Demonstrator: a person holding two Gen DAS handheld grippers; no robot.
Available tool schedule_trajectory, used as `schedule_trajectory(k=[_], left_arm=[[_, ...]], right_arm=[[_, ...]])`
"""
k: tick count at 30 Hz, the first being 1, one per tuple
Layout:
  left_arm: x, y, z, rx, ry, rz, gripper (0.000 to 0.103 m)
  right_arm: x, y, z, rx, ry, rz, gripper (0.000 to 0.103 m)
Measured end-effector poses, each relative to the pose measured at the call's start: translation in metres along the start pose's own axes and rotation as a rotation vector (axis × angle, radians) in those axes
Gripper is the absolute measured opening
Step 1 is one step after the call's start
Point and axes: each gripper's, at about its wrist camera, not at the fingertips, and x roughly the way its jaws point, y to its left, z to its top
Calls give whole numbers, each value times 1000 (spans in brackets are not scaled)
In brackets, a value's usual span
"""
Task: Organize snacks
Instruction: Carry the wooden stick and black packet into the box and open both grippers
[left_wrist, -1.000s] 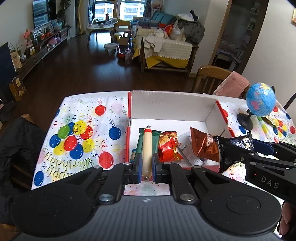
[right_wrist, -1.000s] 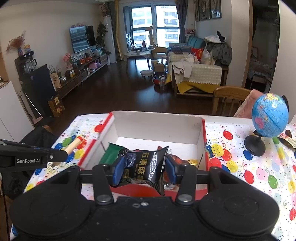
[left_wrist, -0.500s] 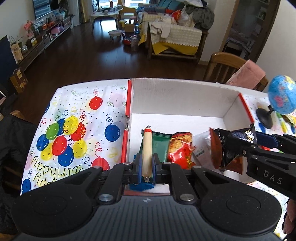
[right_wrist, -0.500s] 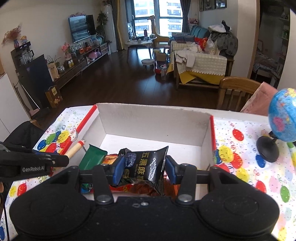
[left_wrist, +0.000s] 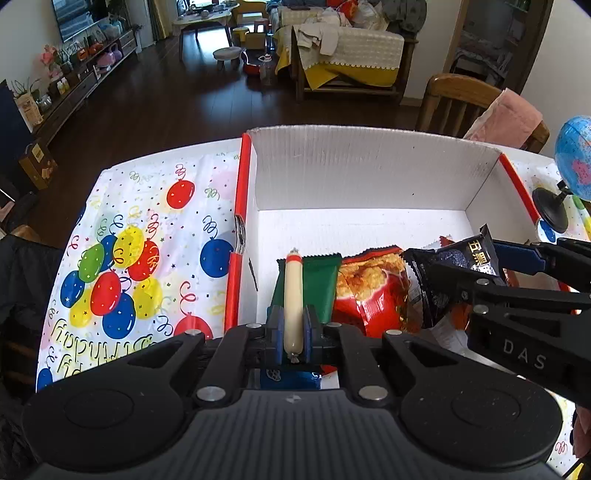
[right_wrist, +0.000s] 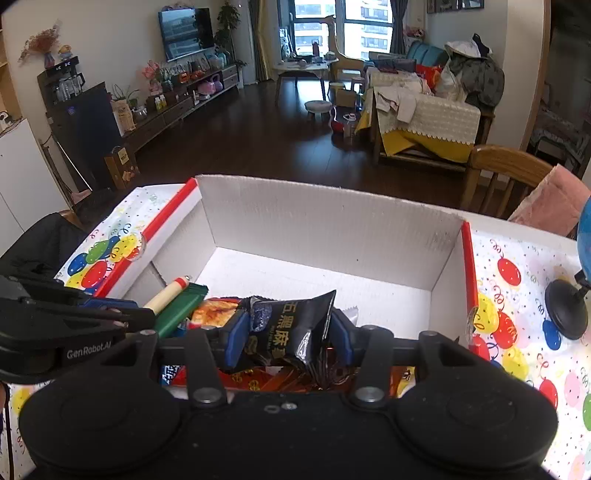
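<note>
Gripping sausage stick (left_wrist: 293, 295) and black packet (right_wrist: 295, 328) above box (left_wrist: 369, 173)

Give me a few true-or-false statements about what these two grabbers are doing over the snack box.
1. The left gripper holds a sausage stick. True.
2. The right gripper is empty. False: it is clamped on a black packet.
3. The box has no snacks in it. False: a green packet and a red packet lie inside.
4. A globe stands right of the box. True.
5. The tablecloth is plain white. False: it is printed with balloons.
</note>
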Motion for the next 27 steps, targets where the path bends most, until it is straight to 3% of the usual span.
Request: schedule_trajectory(k=[17, 23, 27], left_arm=[[-17, -2, -2, -33, 25, 33, 12], [-32, -4, -6, -25, 9, 11, 14], [-47, -6, -9, -12, -20, -12, 15]], right_arm=[[-7, -11, -1, 15, -9, 73, 64], [-23, -8, -5, 22, -20, 79, 65], [-37, -6, -6, 31, -40, 74, 73]])
